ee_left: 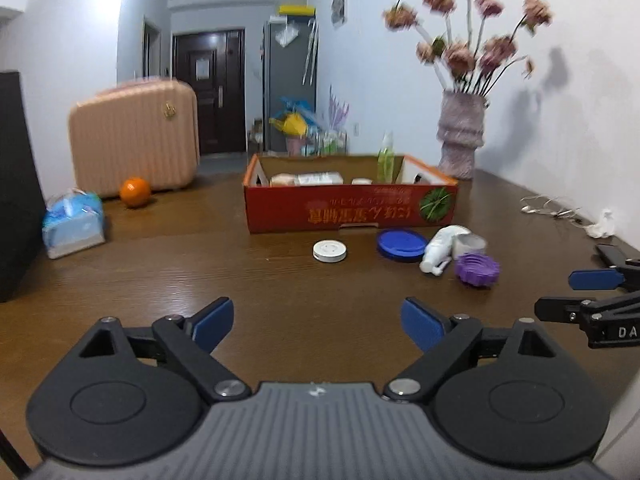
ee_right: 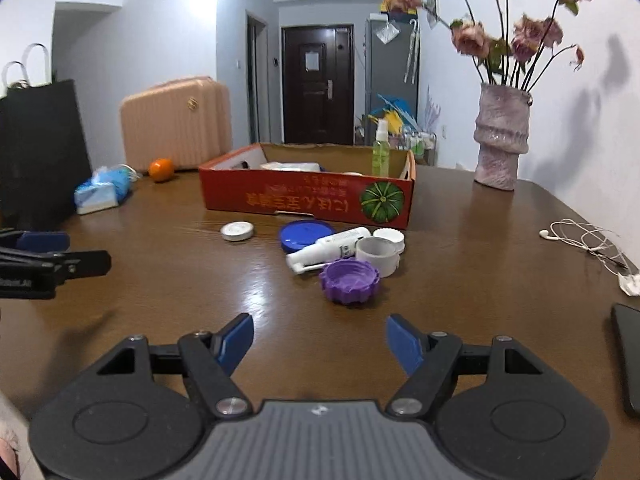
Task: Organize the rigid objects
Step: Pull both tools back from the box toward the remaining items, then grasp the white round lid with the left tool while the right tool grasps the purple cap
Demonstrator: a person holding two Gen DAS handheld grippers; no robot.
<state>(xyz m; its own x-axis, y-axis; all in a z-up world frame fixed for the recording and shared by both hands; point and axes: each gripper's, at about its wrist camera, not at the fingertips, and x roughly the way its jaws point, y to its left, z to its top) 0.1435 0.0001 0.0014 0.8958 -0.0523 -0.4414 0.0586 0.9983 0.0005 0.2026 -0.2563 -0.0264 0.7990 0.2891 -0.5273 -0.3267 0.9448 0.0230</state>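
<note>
2 grippers hang over the brown table (ee_right: 460,240), fingers wide and empty: left gripper (ee_left: 318,322), right gripper (ee_right: 320,342). At frame centre sits the red box (ee_right: 308,200). Just below it lie a blue lid (ee_right: 304,234), white bottle (ee_right: 328,248), tape roll (ee_right: 378,254), purple lid (ee_right: 350,280) and white disc (ee_right: 237,231).

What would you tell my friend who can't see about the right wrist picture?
An open gripper hovers over a brown table, empty. Ahead lie a purple lid, white bottle, tape roll and blue lid, before a red box.
</note>
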